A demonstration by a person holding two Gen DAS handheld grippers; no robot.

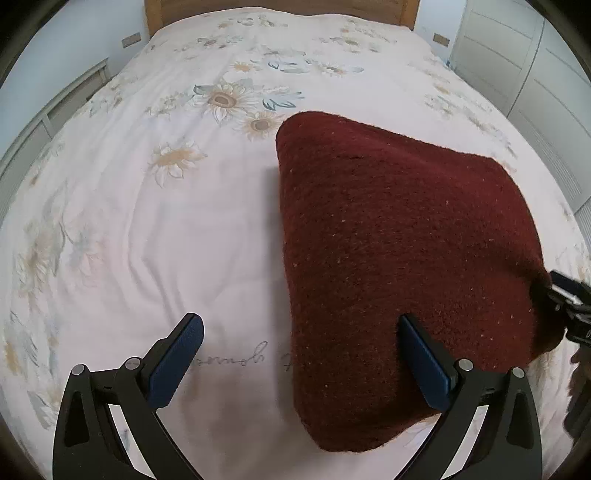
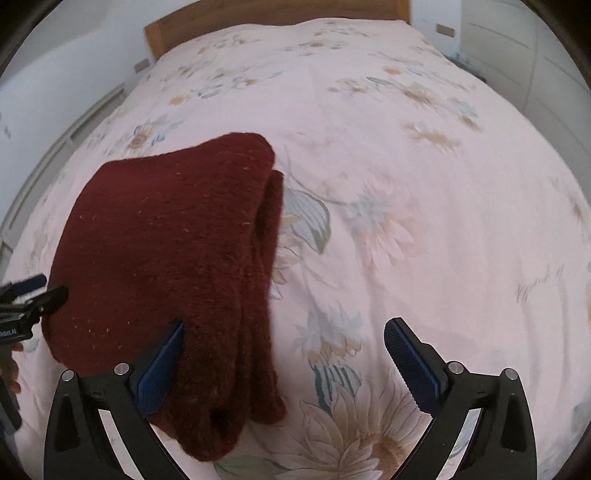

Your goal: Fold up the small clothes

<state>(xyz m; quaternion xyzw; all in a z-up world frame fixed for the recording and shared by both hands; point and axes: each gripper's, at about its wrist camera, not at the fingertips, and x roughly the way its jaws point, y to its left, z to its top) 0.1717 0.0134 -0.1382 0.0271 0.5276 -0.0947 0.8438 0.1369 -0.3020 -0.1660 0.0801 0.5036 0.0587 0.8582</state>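
A dark red knitted garment (image 1: 399,251) lies folded on the bed, several layers thick at its right edge in the right wrist view (image 2: 166,258). My left gripper (image 1: 301,336) is open and empty, its right finger over the garment's left part, its left finger over the sheet. My right gripper (image 2: 284,343) is open and empty, its left finger over the garment's right edge. Each gripper shows at the edge of the other's view: the right one (image 1: 569,306) beside the garment's right side, the left one (image 2: 29,302) beside its left side.
The bed (image 1: 184,221) has a pale pink sheet with a sunflower print. A wooden headboard (image 1: 273,5) stands at the far end. White cabinets (image 1: 535,74) stand to the right, a low white unit (image 1: 55,110) to the left.
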